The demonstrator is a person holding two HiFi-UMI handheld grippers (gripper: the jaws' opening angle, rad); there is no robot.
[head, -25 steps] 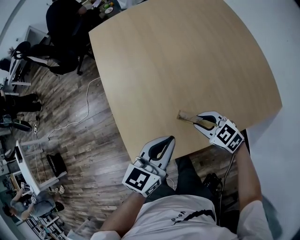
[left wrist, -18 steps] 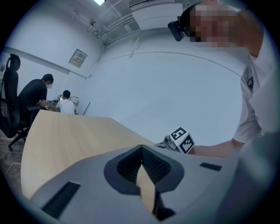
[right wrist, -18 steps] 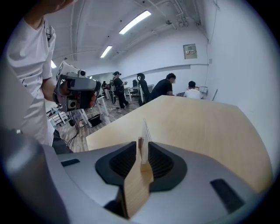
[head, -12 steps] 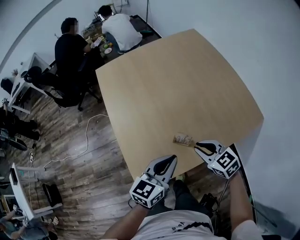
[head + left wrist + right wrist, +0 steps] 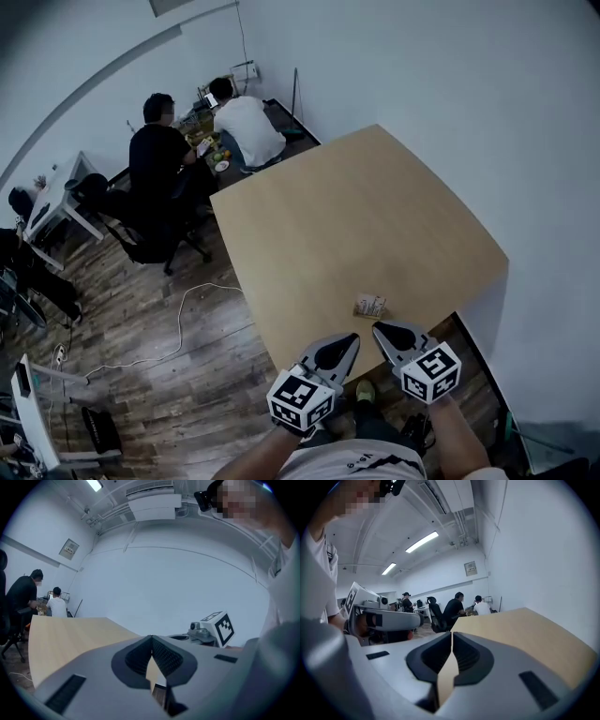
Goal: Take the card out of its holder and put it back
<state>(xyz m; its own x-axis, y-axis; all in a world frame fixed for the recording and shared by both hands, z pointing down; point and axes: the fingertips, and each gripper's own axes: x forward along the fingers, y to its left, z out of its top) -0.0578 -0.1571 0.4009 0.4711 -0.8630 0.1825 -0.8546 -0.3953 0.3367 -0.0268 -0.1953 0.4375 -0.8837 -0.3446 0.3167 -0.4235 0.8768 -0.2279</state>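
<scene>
Your right gripper (image 5: 382, 330) has just been closing its jaws, and the tips meet on nothing. Your left gripper (image 5: 349, 340) is pinched together too, empty. Both hover at the table's (image 5: 356, 216) near edge. The card holder (image 5: 371, 306) lies on the table by that edge.

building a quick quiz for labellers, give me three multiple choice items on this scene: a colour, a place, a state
1. What colour is the square table top? A white; B black; C light wood.
2. Where does the small tan card holder lie? A at the table's far corner; B near the table's near edge; C on the floor.
3. How stands the grey left gripper? A shut, empty; B wide open; C shut on the card.
Key: 1 C, pale wood shows; 2 B, it lies just before the person; 3 A, jaws meet, nothing between.
</scene>
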